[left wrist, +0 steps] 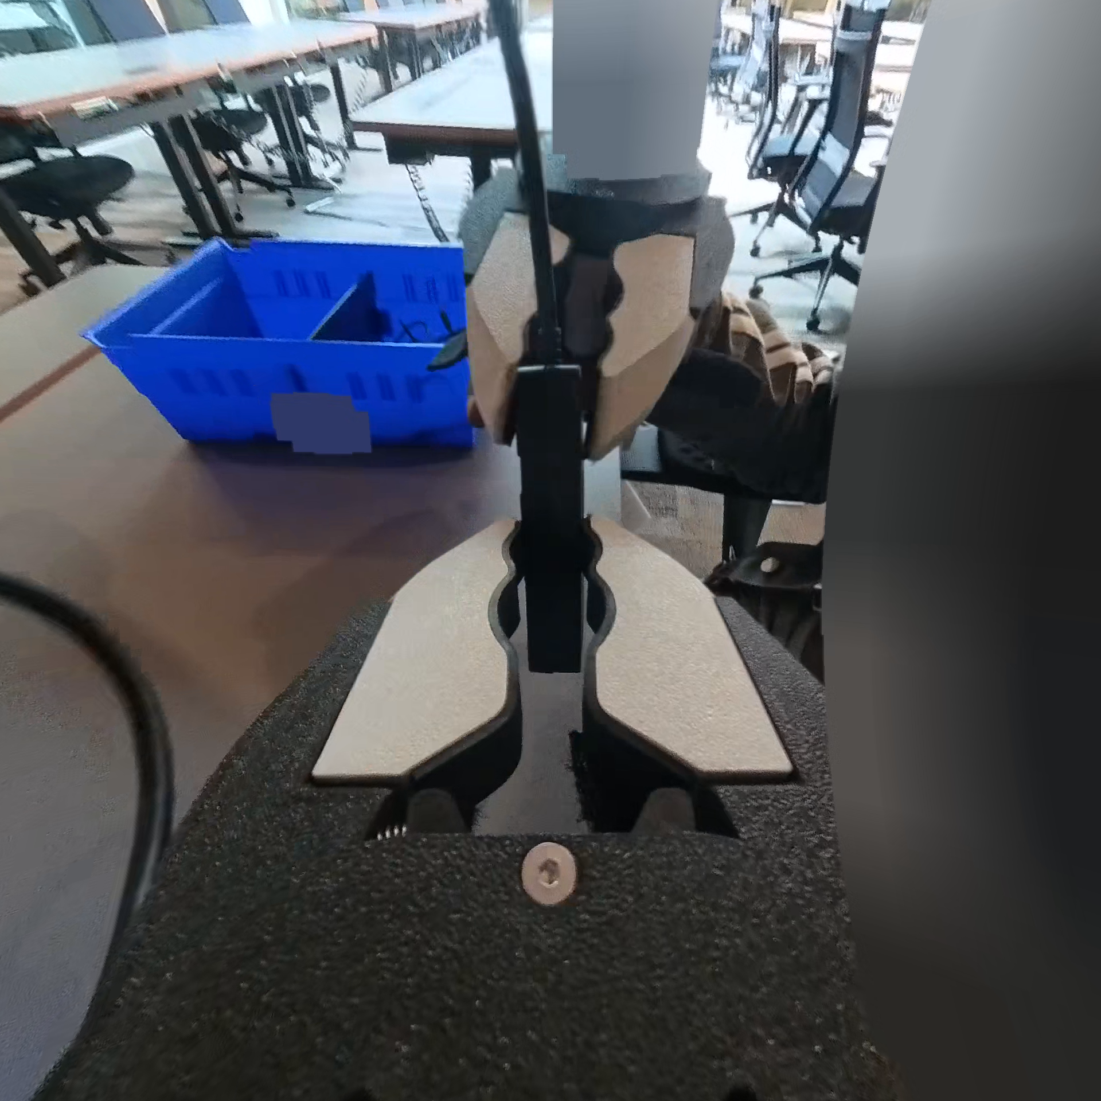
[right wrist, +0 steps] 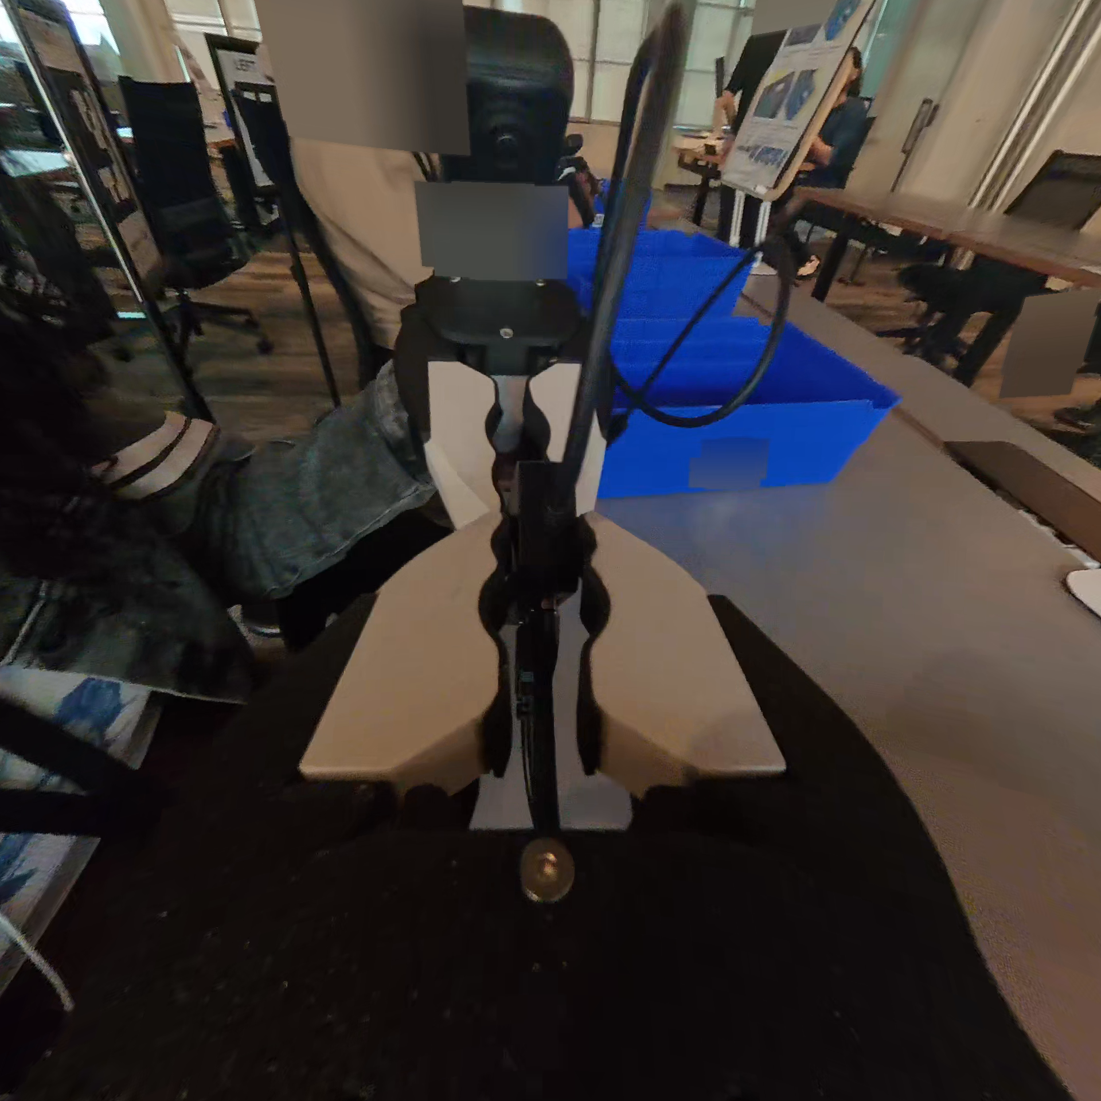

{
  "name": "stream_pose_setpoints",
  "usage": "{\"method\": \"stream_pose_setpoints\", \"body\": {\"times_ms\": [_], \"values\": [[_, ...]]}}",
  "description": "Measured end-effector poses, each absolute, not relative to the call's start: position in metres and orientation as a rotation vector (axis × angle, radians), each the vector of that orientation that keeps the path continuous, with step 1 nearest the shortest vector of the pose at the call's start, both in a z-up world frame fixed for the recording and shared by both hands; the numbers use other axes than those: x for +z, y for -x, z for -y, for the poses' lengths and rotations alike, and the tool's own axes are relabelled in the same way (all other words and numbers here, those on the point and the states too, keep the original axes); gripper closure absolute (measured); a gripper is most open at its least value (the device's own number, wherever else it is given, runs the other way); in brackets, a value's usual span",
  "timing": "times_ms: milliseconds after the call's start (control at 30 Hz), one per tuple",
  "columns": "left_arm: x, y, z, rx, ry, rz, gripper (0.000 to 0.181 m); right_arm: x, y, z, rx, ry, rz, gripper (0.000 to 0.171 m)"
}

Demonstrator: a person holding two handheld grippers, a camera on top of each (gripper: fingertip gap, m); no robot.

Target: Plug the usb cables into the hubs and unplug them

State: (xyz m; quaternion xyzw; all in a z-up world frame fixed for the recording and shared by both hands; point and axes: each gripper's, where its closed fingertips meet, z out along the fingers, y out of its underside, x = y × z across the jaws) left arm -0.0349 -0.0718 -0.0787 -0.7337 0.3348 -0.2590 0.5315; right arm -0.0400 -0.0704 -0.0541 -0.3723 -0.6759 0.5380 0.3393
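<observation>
Two grippers face each other above a brown table, with a blue bin standing farther back on it, to the left in the left wrist view. Left gripper is pressed together on the near end of a slim black hub, whose long axis runs straight away from it toward the right gripper. Right gripper, in its own view, pinches the cable plug, with the usb cable arching up and looping over the bin. Hub and plug lie on one line between the claws, meeting end to end; whether the plug is fully seated cannot be told. Any coming move, push or pull, should probably follow that shared axis.
</observation>
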Motion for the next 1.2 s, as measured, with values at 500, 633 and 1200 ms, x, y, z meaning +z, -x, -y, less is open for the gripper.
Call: {"method": "stream_pose_setpoints", "body": {"times_ms": [500, 633, 1200], "values": [[-0.053, 0.03, 0.063, -0.794, 1.585, -0.645, 0.134, -0.031, 0.039, 0.051, 1.91, 1.107, 1.489, 0.154], [-0.068, 0.022, 0.054, -0.765, 1.659, -0.657, 0.156, -0.047, 0.038, 0.058, 1.785, 1.13, 1.639, 0.154], [-0.031, 0.108, 0.032, -1.268, 1.227, -0.024, 0.164, -0.004, 0.025, 0.019, 0.904, 0.528, 1.377, 0.153]]}}
